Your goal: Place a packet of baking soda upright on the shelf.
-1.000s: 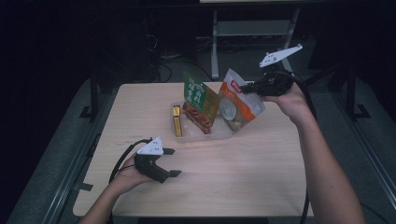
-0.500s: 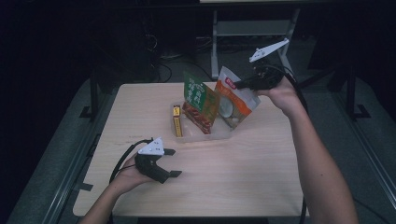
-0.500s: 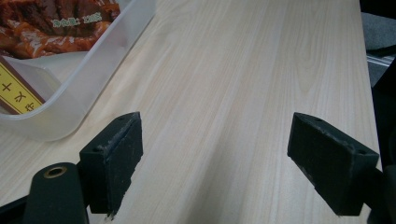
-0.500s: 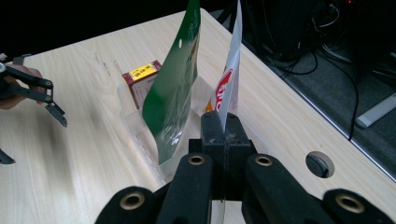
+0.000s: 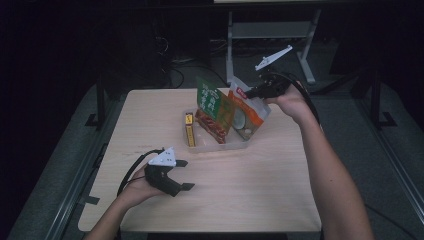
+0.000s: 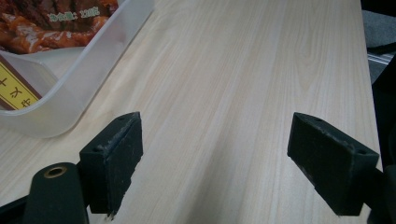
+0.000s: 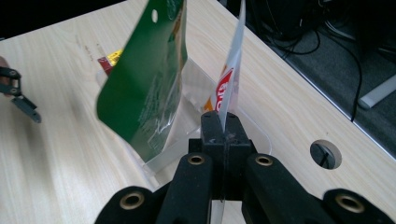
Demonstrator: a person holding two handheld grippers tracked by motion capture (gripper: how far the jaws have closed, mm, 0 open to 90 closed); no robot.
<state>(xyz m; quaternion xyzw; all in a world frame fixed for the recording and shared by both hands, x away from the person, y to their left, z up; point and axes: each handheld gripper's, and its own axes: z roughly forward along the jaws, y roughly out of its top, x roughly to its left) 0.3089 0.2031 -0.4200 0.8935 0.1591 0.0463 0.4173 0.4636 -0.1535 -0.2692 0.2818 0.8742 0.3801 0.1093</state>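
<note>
Two grippers: the right gripper (image 7: 223, 122) is working at the far side of the table (image 5: 250, 200); the left gripper (image 5: 172, 176) is resting on the near side.
Right gripper: its jaws are clenching the top edge of the orange-and-white pouch (image 5: 247, 114), with the thin film standing up between the pads in the right gripper view.
Left gripper: its jaws are standing wide apart over bare wood, grasping nothing.
Pouch location: it is sitting with its lower part inside the clear plastic tray (image 5: 220, 146), leaning just beside the green pouch (image 5: 212, 102); a small yellow box (image 5: 189, 129) is standing at the tray's left end.
Weight: the pouch is looking light, since a pinch on one edge is carrying it without sagging far.
Stiffness: it is looking soft and crinkly, so the body is likely swinging and bending under the grip.
Surface: the glossy film is probably slippery, so a shallow pinch is risking a slide-out.
Where to hold: the flat sealed top band is looking like the best place, which is where the pads are biting.
Fragility: contents are hidden, so gentle handling is advisable.
Neighbour: the green pouch is leaning close and may tip if brushed.
</note>
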